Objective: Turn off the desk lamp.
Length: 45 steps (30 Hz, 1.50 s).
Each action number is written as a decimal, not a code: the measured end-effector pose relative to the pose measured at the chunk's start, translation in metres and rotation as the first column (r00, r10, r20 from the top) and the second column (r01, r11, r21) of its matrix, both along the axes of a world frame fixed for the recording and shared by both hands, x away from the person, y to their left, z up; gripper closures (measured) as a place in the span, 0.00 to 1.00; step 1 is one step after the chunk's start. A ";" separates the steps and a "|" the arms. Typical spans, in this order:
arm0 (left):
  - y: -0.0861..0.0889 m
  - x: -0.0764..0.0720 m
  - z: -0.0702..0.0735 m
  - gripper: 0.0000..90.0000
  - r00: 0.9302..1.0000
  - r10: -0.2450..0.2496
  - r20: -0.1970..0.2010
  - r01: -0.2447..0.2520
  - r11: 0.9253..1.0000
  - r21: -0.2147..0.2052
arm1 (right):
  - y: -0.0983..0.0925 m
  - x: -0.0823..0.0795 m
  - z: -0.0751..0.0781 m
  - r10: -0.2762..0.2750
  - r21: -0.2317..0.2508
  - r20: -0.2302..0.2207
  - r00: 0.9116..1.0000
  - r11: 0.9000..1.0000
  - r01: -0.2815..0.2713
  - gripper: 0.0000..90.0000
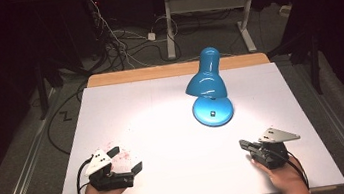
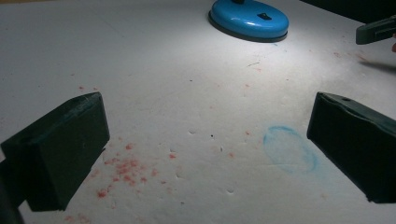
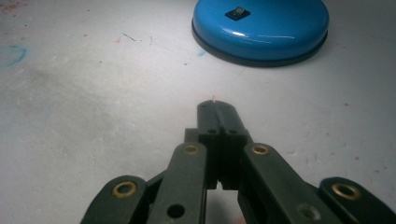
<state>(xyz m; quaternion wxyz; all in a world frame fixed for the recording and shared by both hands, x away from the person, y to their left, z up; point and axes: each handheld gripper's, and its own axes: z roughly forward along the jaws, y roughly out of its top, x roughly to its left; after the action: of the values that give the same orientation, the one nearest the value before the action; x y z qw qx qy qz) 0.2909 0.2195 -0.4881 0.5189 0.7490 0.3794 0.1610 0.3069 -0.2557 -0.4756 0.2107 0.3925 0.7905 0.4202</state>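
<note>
A blue desk lamp (image 1: 207, 83) stands lit on the white table (image 1: 151, 105), right of centre, with a round base (image 2: 249, 18) (image 3: 261, 29) that carries a black switch (image 3: 236, 12). My left gripper (image 1: 126, 158) rests near the front left edge, jaws wide apart with nothing between them (image 2: 205, 149). My right gripper (image 1: 242, 143) rests near the front right, jaws pressed together on nothing (image 3: 216, 105). It points toward the lamp base, a short way from it.
Red specks (image 2: 123, 168) and a faint blue ring mark (image 2: 289, 149) stain the table in front of the left gripper. Beyond the far edge lie floor cables (image 1: 122, 43) and a desk frame (image 1: 210, 16). The right gripper's tip (image 2: 376, 30) shows far off.
</note>
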 end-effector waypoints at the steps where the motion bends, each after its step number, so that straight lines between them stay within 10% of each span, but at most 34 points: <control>1: 0.000 0.000 0.000 0.00 1.000 0.000 0.000 0.000 1.000 0.000 | 0.003 0.000 0.001 0.005 -0.002 0.005 1.000 1.000 -0.005 1.00; 45: -0.008 -0.001 0.003 0.00 0.998 -0.065 0.000 0.065 0.996 0.059 | 0.044 0.047 0.016 0.054 0.080 0.025 0.998 0.995 -0.056 1.00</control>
<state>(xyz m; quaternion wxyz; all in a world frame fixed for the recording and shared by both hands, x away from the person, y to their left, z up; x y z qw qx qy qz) 0.2899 0.2114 -0.4852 0.5019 0.7758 0.3494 0.1556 0.3536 -0.2113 -0.4592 0.1920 0.3740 0.7809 0.4620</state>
